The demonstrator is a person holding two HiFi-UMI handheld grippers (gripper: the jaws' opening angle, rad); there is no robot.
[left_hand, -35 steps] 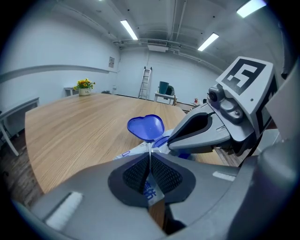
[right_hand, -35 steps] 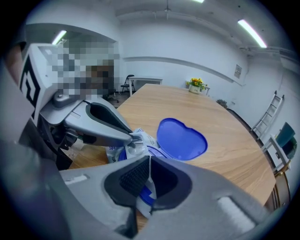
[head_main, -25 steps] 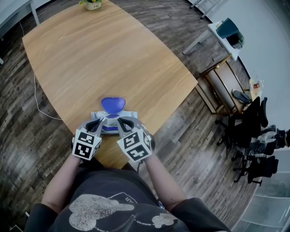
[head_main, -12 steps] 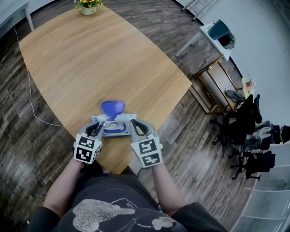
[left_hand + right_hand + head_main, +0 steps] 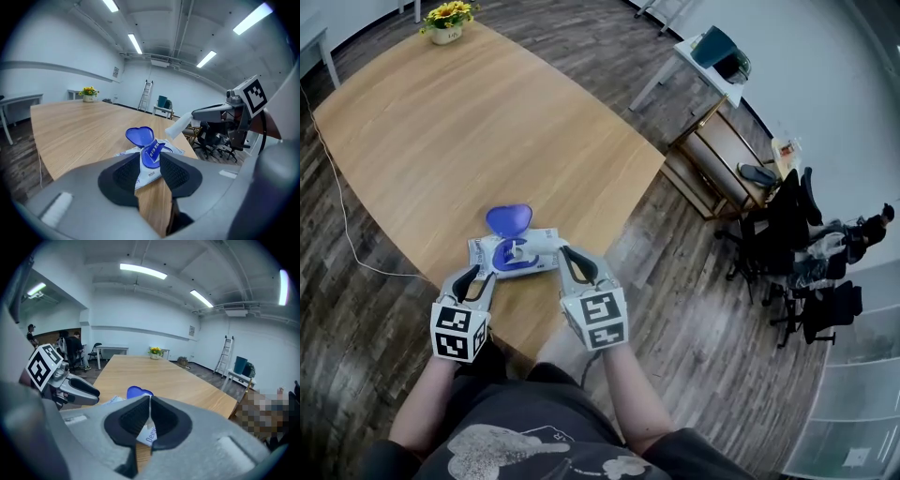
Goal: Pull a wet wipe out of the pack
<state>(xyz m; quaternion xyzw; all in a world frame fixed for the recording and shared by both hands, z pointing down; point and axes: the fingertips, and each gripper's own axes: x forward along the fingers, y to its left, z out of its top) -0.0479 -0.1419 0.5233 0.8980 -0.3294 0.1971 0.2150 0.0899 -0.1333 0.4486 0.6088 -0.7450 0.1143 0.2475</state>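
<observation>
The wet wipe pack (image 5: 514, 253) lies flat near the front edge of the wooden table (image 5: 487, 122). Its blue heart-shaped lid (image 5: 507, 220) stands open. My right gripper (image 5: 570, 261) is shut on a white wet wipe (image 5: 180, 126) that trails from its tips towards the pack. In the right gripper view a thin white strip shows between the closed pads (image 5: 136, 416). My left gripper (image 5: 472, 279) is open and its jaws have just been opening. It hovers just short of the pack (image 5: 150, 157) with nothing between its pads.
A pot of yellow flowers (image 5: 445, 21) stands at the table's far end. Right of the table are a low shelf unit (image 5: 727, 169), office chairs (image 5: 806, 253) and a small white table (image 5: 698, 56). A cable (image 5: 347, 225) runs over the floor at the left.
The left gripper let go of the pack, opened and drew back towards me. The right gripper pulled back and up, shut, with the wipe drawn out of the pack.
</observation>
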